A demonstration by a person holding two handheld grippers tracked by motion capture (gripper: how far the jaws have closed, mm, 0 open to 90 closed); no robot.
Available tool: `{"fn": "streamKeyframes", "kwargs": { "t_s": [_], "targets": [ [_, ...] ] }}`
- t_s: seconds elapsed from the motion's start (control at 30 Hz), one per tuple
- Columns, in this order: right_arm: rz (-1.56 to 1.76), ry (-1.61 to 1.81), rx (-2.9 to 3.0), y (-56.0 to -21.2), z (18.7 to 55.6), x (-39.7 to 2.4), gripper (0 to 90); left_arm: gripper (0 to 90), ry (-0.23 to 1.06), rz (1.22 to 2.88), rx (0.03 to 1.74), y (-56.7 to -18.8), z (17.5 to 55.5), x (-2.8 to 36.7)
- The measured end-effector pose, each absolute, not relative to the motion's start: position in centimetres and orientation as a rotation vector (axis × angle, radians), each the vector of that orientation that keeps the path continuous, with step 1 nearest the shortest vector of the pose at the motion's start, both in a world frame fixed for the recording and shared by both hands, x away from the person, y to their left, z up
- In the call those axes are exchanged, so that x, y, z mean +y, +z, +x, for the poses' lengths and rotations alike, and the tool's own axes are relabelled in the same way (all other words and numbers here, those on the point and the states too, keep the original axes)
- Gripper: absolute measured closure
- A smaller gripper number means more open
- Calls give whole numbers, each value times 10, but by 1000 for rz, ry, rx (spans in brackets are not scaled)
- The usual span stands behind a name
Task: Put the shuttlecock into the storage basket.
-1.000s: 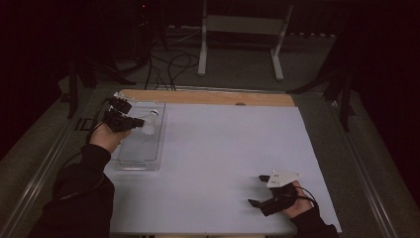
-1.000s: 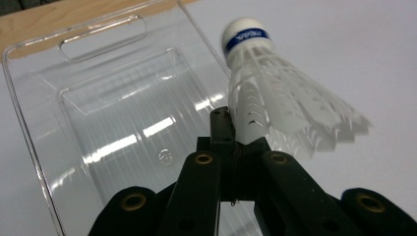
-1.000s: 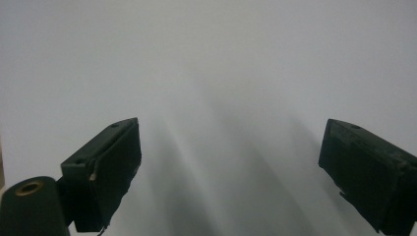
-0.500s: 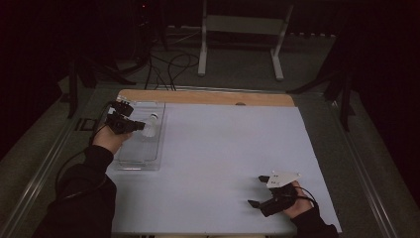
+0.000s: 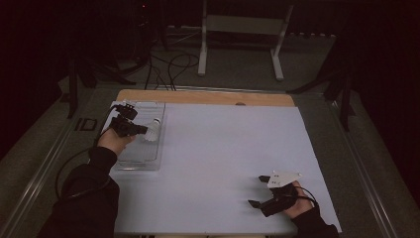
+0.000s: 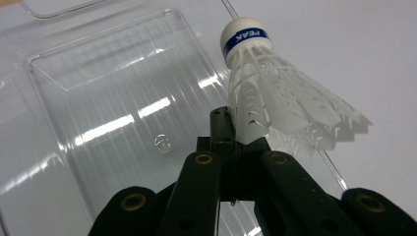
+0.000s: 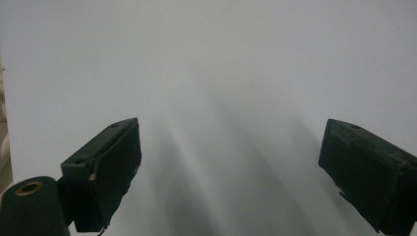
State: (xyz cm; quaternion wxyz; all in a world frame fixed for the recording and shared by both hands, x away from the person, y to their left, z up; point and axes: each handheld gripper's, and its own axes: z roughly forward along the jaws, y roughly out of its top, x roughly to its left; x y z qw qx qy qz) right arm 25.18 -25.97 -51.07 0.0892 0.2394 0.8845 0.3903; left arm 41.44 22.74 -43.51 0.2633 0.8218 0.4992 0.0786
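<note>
So we've got the left gripper (image 5: 141, 130) over at the left side of the table, and its jaws are pressed together on the skirt edge of a white plastic shuttlecock (image 6: 275, 93). In the left gripper view we see the pinch pretty clearly: just the rim of the feather part is caught between the black jaws, and the cork end with its blue band points up and away from us. The shuttlecock hangs over the right-hand edge of a clear plastic tray (image 6: 98, 98), partly above the tray floor and partly above the white table cover (image 5: 233, 148). We can't tell whether it's touching the tray or just above it. From the high view the shuttlecock (image 5: 154, 129) sits at the tray's (image 5: 141, 163) right wall, towards its far half.

The right gripper (image 5: 258, 191) is well apart from all that, near the front right corner of the table. Its jaws are spread wide with nothing but bare white surface between them.
</note>
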Motion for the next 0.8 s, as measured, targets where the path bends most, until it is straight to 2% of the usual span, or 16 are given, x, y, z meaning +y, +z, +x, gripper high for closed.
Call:
{"fn": "streamKeyframes", "kwargs": {
  "t_s": [0.53,0.8],
  "targets": [
    [715,1159,2633,-511,252,-260,90,895,160,2284,1363,-448,420,224],
    [717,1153,2639,-511,252,-260,90,676,183,2338,1367,-448,418,218]
  ]
}}
